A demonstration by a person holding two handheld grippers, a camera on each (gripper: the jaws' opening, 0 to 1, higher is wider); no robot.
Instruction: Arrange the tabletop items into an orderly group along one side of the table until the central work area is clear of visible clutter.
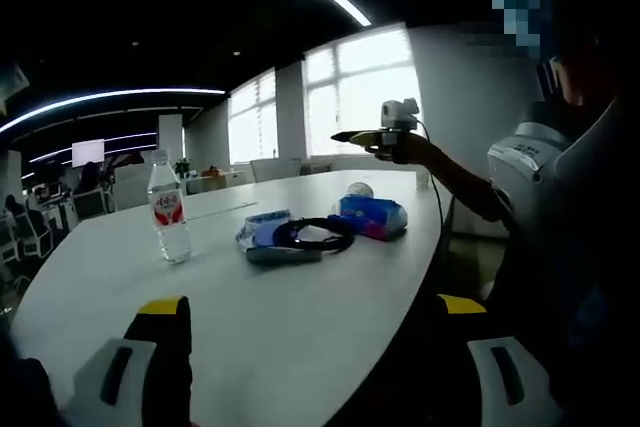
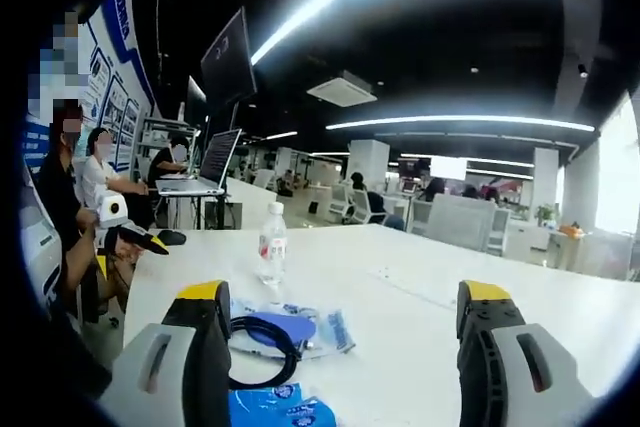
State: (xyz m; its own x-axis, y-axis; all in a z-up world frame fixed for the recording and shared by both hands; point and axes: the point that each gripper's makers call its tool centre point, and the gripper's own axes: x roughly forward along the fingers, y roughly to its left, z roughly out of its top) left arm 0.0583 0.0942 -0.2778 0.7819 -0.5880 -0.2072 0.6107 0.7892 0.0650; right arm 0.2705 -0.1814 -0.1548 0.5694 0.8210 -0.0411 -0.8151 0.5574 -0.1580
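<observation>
On the big white oval table (image 1: 300, 337), the clear plastic water bottle w/ red label and white cap (image 1: 168, 209) stands upright; all else is placed relative to it. In left gripper view, a small cluster lies to the bottle's right, apart from it: a flat blue-and-white packet (image 1: 258, 232), a black cable coiled in a loop (image 1: 318, 234) resting on the packet, and a blue soft tissue pack (image 1: 373, 215) just beyond the coil, touching or nearly so. Something small and clear sits behind the tissue pack, too blurred to name.

Left gripper (image 1: 315, 347), yellow-tipped black jaws w/ white bodies, is low in its view, nearer the camera than the bottle; jaws wide apart, nothing between them. Right gripper (image 1: 362, 136) is held up in a person's hand (image 1: 400, 147), high and right of the bottle, above the table's far edge.

In right gripper view the bottle (image 2: 271, 244) is beyond the jaws; packet (image 2: 325, 327), cable loop (image 2: 262, 342) and tissue pack (image 2: 275, 407) lie on the near side of it. Right gripper (image 2: 340, 347) jaws are spread wide, empty. Left gripper (image 2: 140, 237) shows left of the bottle, off the table edge. People sit at desks w/ an open laptop (image 2: 205, 172) further left
</observation>
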